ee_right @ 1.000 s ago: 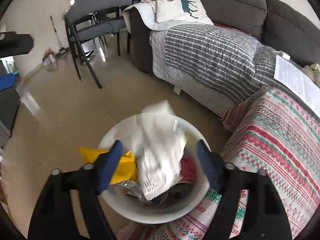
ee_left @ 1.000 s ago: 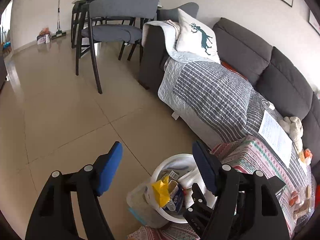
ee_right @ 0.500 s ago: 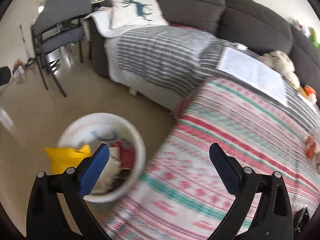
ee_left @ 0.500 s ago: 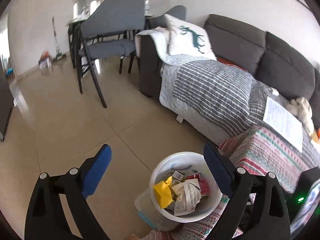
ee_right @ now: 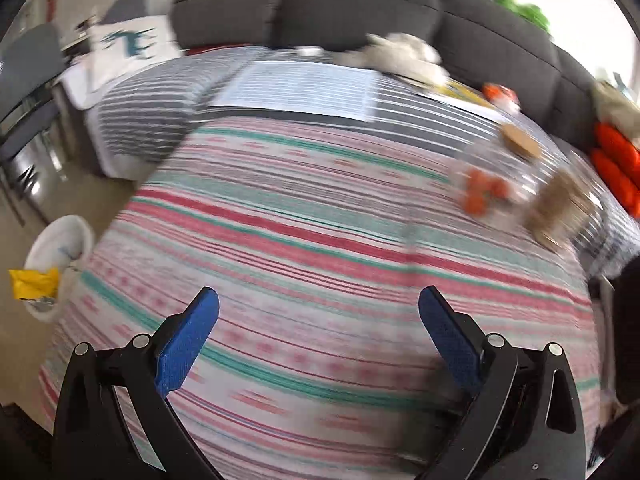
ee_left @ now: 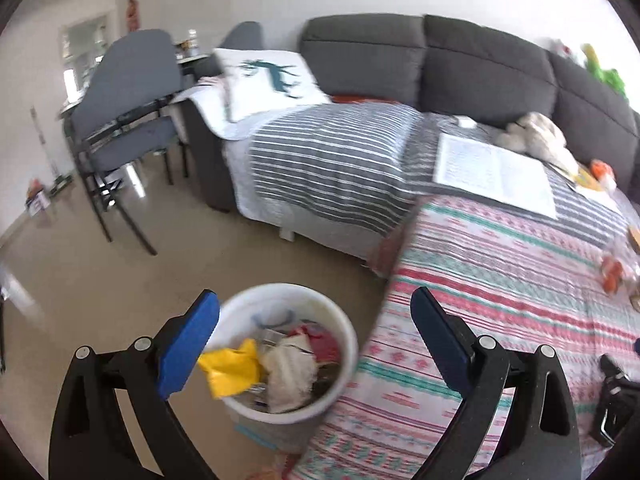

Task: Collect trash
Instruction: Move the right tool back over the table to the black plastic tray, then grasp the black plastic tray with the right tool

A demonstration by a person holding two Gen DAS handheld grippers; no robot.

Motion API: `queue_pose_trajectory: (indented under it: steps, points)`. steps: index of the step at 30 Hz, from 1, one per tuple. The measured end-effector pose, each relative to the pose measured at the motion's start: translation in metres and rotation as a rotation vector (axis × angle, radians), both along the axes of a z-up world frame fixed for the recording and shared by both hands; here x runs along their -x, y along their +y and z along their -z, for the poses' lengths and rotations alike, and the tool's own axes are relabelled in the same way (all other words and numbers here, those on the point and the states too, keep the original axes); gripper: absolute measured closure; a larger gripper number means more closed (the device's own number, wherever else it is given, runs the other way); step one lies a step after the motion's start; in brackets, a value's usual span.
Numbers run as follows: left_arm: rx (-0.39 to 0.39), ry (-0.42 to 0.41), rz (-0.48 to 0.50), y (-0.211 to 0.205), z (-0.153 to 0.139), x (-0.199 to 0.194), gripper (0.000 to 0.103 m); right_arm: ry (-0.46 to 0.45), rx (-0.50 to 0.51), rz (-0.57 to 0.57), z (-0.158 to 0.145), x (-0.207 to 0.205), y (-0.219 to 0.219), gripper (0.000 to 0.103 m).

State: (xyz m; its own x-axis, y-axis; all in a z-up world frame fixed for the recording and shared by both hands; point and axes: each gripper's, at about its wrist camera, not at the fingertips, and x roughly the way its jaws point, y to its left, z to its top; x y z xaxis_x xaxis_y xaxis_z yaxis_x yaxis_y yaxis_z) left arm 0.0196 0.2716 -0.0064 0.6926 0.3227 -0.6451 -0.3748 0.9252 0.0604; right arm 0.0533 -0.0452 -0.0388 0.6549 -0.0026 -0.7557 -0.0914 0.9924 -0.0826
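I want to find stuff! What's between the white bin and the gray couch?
In the left wrist view, only bare tan floor lies between the white bin and the gray couch.

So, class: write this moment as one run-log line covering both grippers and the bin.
left gripper: open, empty | right gripper: open, empty, over striped cloth | white bin: holds trash | phase: seeking next item

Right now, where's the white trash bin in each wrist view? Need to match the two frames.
Left wrist: white trash bin sits bottom centre, on the floor, just right of the left blue finger, against the patterned cloth's edge.
Right wrist: the bin is at the far left edge, mid-height, partly hidden behind the cloth.
Shared landmark: the yellow wrapper sticking out of the bin; the white printed sheet on the sofa also shows in both.
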Motion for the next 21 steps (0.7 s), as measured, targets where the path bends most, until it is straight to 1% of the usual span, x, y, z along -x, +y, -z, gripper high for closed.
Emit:
queue_pose_trajectory:
  steps: [3,4,6,7,9,11,14,17,18,21]
  points:
    - [-0.003,0.023,0.032,-0.018,0.009,-0.009,0.01,0.0,-0.018,0.101,-0.005,0.015,-0.061,0.007]
    - [0.002,0.031,0.041,-0.023,0.011,-0.011,0.01,0.006,-0.028,0.145,-0.004,0.022,-0.084,0.007]
    - [0.026,0.052,0.073,-0.034,0.018,-0.017,0.01,0.024,-0.049,0.2,0.001,0.033,-0.114,0.007]
    - [0.04,0.062,0.089,-0.041,0.021,-0.021,0.01,0.039,-0.067,0.242,0.006,0.04,-0.134,0.007]
    - [0.052,0.074,0.109,-0.049,0.025,-0.024,0.01,0.063,-0.101,0.295,0.017,0.05,-0.158,0.007]
    - [0.052,0.085,0.13,-0.062,0.029,-0.027,0.01,0.107,-0.17,0.354,0.033,0.058,-0.181,0.007]
    - [0.041,0.095,0.158,-0.079,0.033,-0.031,0.01,0.14,-0.222,0.375,0.043,0.06,-0.191,0.007]
    - [0.034,0.092,0.186,-0.093,0.034,-0.032,0.01,0.153,-0.212,0.352,0.049,0.058,-0.186,0.008]
    - [0.032,0.091,0.193,-0.097,0.033,-0.033,0.01,0.159,-0.214,0.343,0.05,0.057,-0.182,0.009]
    - [0.015,0.087,0.218,-0.109,0.034,-0.033,0.01,0.188,-0.216,0.318,0.059,0.051,-0.173,0.019]
